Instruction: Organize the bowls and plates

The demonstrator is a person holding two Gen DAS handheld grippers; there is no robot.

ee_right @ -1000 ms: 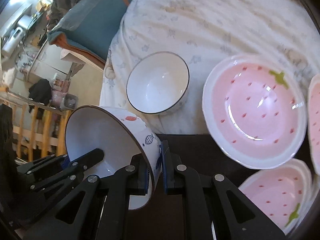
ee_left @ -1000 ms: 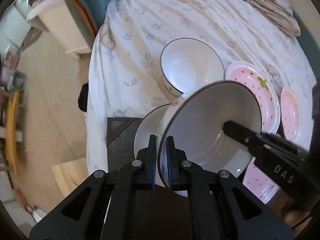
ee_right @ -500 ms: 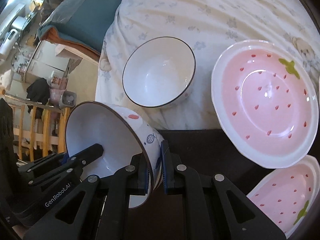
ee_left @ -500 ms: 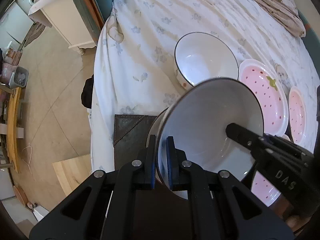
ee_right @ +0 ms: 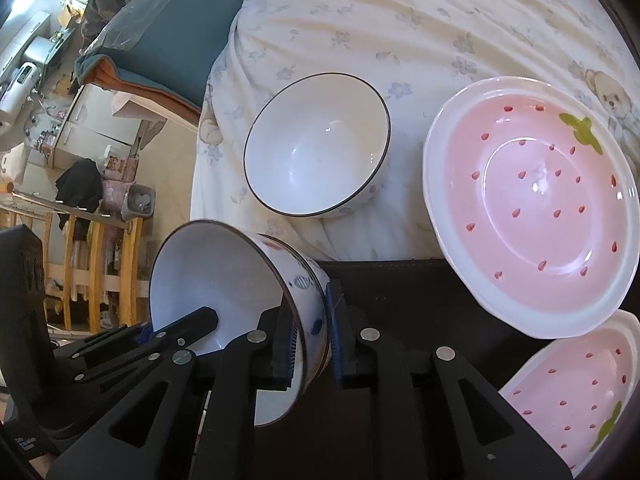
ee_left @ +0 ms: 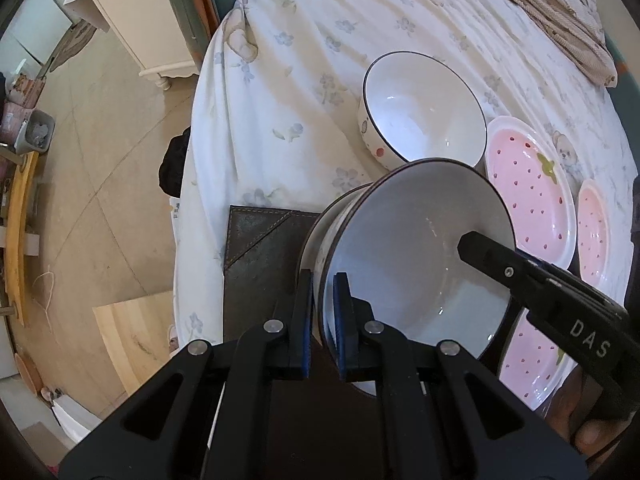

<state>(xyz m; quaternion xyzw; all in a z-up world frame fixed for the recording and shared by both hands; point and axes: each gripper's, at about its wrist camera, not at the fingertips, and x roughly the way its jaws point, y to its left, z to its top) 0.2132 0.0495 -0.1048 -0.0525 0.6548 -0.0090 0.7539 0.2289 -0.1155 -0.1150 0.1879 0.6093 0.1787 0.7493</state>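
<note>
Gripping tilted bowl (ee_left: 416, 256) rim: left claw (ee_left: 323, 320); right claw (ee_right: 310, 340) loosening; right view shows fish-print.

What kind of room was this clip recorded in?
Most likely a lived-in home, perhaps a bedroom or living area. The dishes sit on a surface draped in a floral sheet, with a white cabinet and a small bin on the tiled floor nearby.

A tilted bowl (ee_right: 224, 280) sat at the mat's (ee_right: 400, 292) left end, the left gripper (ee_left: 323, 316) clamping its rim. At one o'clock from it an upright bowl (ee_right: 316, 156) rested on the sheet (ee_right: 400, 20). At three o'clock lay a large plate (ee_right: 532, 204); at five o'clock, another plate (ee_right: 572, 384).
</note>
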